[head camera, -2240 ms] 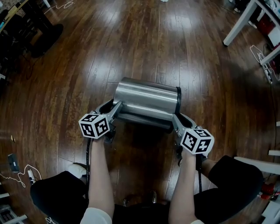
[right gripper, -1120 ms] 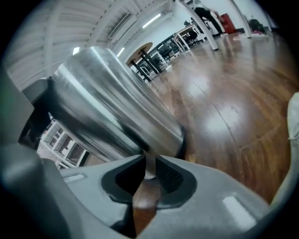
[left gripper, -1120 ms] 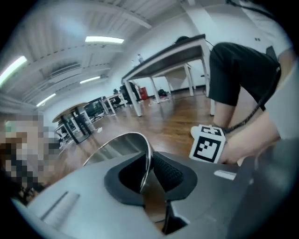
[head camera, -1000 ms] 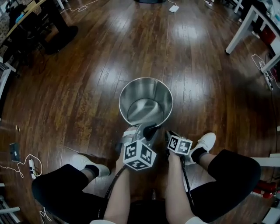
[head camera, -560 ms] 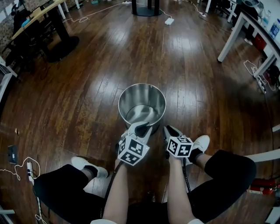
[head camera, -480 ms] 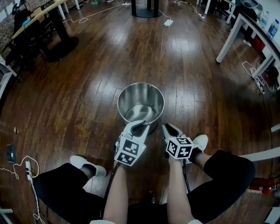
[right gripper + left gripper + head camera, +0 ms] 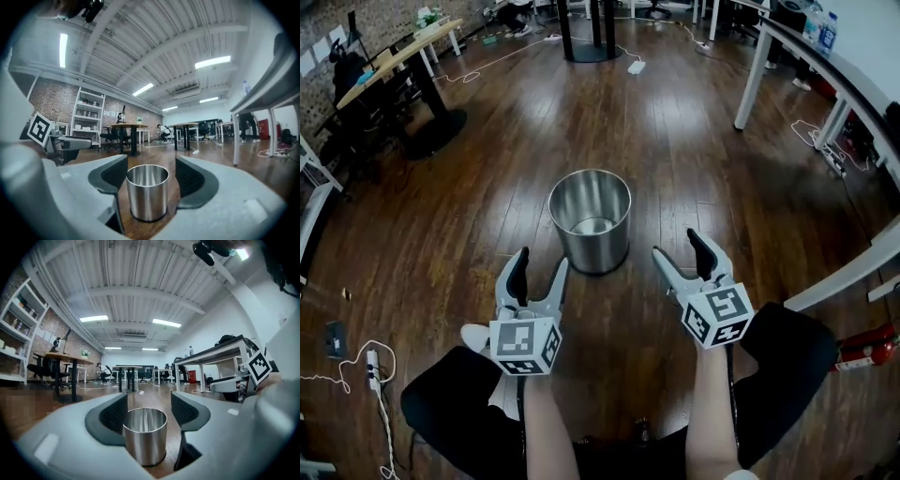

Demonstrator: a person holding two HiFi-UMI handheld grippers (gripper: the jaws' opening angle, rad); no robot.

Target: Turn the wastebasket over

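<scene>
The steel wastebasket (image 7: 590,220) stands upright on the wood floor with its open mouth up. It appears empty. Both grippers are held in the air short of it, level and pointing at it. My left gripper (image 7: 538,266) is open; its jaws have just been opening and nothing is between them. My right gripper (image 7: 678,247) is open too, its jaws also just opened and empty. In the left gripper view the wastebasket (image 7: 145,434) shows farther off, framed by the gripper (image 7: 149,411). The right gripper view frames the wastebasket (image 7: 147,192) the same way past the gripper (image 7: 149,176).
White tables (image 7: 787,56) stand at the right and a wooden desk (image 7: 394,56) at the far left. A table pedestal (image 7: 586,37) is behind the basket. Cables and a power strip (image 7: 366,370) lie at the lower left. The person's shoe (image 7: 478,336) is near the left gripper.
The basket went from lying on its side to standing upright. Both grippers let go of its near rim, opened, rose and drew back and apart from it.
</scene>
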